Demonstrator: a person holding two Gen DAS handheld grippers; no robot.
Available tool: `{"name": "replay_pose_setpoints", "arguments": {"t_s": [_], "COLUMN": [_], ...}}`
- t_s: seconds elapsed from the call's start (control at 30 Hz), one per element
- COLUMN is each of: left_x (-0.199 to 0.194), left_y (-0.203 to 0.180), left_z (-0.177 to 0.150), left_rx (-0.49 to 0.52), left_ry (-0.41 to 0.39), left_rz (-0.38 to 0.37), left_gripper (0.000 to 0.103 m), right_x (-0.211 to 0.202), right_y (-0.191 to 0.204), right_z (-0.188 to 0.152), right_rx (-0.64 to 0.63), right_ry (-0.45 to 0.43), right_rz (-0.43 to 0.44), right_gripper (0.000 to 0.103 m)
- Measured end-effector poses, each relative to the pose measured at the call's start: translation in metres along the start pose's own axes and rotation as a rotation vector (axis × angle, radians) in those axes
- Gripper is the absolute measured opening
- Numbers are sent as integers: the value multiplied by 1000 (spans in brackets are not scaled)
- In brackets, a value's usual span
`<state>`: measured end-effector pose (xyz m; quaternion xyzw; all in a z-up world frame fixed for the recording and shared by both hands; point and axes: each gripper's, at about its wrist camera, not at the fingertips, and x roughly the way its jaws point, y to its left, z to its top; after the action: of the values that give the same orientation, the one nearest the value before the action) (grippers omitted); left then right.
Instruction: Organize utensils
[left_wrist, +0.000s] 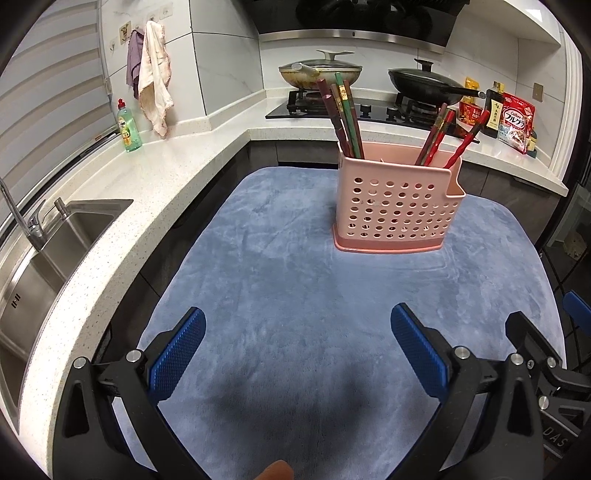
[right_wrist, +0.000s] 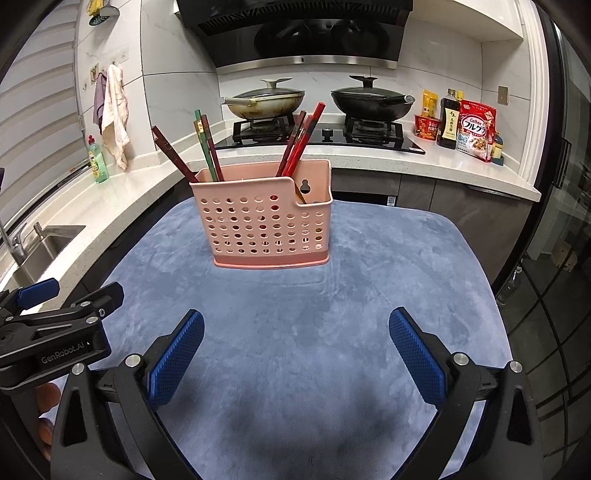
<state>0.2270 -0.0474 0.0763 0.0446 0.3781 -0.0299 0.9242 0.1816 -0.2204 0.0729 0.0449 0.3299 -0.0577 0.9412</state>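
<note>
Both tongs, left gripper (left_wrist: 297, 343) and right gripper (right_wrist: 295, 343), gape empty; ahead, light, stiff, slick chopsticks (right_wrist: 207, 147) in the pink holder (right_wrist: 264, 225) want pinching near their tops.

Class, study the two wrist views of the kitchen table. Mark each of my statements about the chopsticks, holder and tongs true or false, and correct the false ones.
1. The pink holder stands on the blue cloth. True.
2. Chopsticks lie loose on the cloth. False: all visible chopsticks stand in the holder.
3. The right tongs grip a chopstick. False: they are open with nothing between them.
4. The left tongs are open and empty. True.
5. Both pans on the stove have lids on. True.
</note>
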Motion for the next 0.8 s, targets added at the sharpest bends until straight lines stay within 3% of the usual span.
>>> {"name": "replay_pose_setpoints", "arguments": {"t_s": [0.8], "left_x": [14], "left_y": [-1], "left_z": [1], "left_rx": [-8], "left_ry": [18], "left_rz": [-3], "left_gripper": [96], "right_x": [11], "right_y": [5], "right_z": [4], "right_rx": [-6], "right_ry": [10], "right_rz": [9], "right_gripper": [97]}}
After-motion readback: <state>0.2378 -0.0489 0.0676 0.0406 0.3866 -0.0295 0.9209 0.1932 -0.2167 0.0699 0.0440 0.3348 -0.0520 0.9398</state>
